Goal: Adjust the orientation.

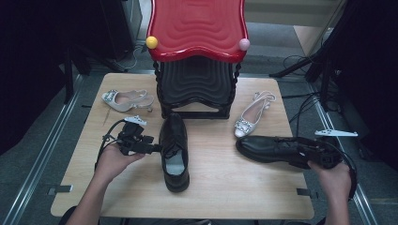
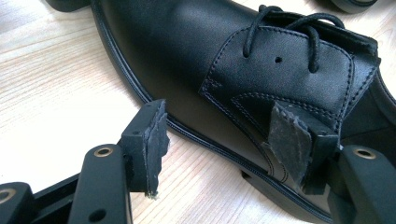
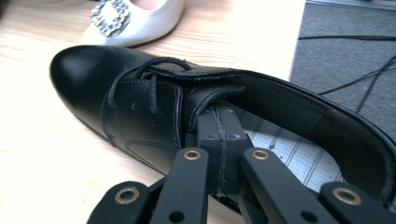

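High view looks down on a pale wooden surface (image 1: pixel 211 187) with two black lace-up shoes on it. The left black shoe (image 1: pixel 174 151) stands near the middle, toe pointing away towards the black-and-red stool (image 1: pixel 197 56) at the far edge. The right black shoe (image 1: pixel 270 148) lies crosswise near the right edge, toe pointing left.

The left hand-held gripper (image 1: pixel 155 149) sits right at the outer side of the left black shoe, held in the person's left hand (image 1: pixel 112 161). In the left gripper view its jaws stand wide apart: one worn pad (image 2: pixel 156 140) hangs over bare wood beside the sole, the other pad (image 2: pixel 292 140) lies against the leather flank below the laces (image 2: pixel 285 28). Nothing is clamped between them.

The right hand-held gripper (image 1: pixel 305 151) reaches into the heel end of the right black shoe, with the right hand (image 1: pixel 333 176) behind it. In the right gripper view the jaws are pressed together on the shoe's near side wall (image 3: pixel 219 154), just behind the laces, with the pale insole (image 3: pixel 289 149) showing beyond.

Two silvery slingback heels also lie on the surface: one (image 1: pixel 126 100) left of the stool, the other (image 1: pixel 253 115) right of it, its jewelled toe close to the right black shoe's toe.
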A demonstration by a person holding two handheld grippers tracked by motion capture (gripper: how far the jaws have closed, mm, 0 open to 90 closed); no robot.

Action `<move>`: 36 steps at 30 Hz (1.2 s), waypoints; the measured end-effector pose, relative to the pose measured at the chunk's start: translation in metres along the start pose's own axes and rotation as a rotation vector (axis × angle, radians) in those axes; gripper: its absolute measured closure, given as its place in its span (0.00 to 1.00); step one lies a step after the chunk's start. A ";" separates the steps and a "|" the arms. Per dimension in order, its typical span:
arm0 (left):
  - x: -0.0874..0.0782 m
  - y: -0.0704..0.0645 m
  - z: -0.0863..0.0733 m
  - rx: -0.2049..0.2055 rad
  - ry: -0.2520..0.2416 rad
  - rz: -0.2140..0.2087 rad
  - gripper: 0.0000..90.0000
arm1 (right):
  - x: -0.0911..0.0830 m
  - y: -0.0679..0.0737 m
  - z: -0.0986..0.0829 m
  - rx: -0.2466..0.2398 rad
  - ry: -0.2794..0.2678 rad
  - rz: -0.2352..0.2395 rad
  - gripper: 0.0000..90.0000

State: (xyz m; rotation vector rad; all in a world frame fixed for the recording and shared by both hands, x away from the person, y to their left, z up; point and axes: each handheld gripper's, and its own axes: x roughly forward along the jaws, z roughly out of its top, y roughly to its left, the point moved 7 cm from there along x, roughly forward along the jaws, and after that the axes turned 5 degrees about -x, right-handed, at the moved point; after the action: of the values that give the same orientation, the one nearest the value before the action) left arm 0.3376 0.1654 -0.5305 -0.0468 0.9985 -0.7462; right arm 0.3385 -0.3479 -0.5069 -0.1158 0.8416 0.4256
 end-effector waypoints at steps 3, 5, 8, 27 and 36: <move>0.000 0.000 0.000 0.000 0.001 0.000 0.42 | 0.002 0.007 0.001 -0.016 0.005 0.024 1.00; 0.000 0.001 0.000 0.001 0.000 0.001 0.42 | 0.003 0.012 0.002 -0.031 0.008 0.038 1.00; 0.000 0.000 0.000 0.001 0.001 -0.001 0.42 | 0.005 0.019 0.003 -0.048 0.017 0.059 1.00; -0.001 0.001 0.000 0.001 -0.001 0.003 0.42 | 0.021 0.073 0.013 -0.145 0.037 0.199 1.00; -0.002 0.001 0.000 -0.003 -0.008 0.001 0.42 | 0.009 0.069 0.011 -0.155 0.040 0.188 0.98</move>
State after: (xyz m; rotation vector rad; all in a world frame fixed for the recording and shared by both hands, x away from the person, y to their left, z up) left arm 0.3379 0.1677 -0.5292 -0.0520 0.9920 -0.7431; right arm 0.3230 -0.2796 -0.5021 -0.1900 0.8617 0.6678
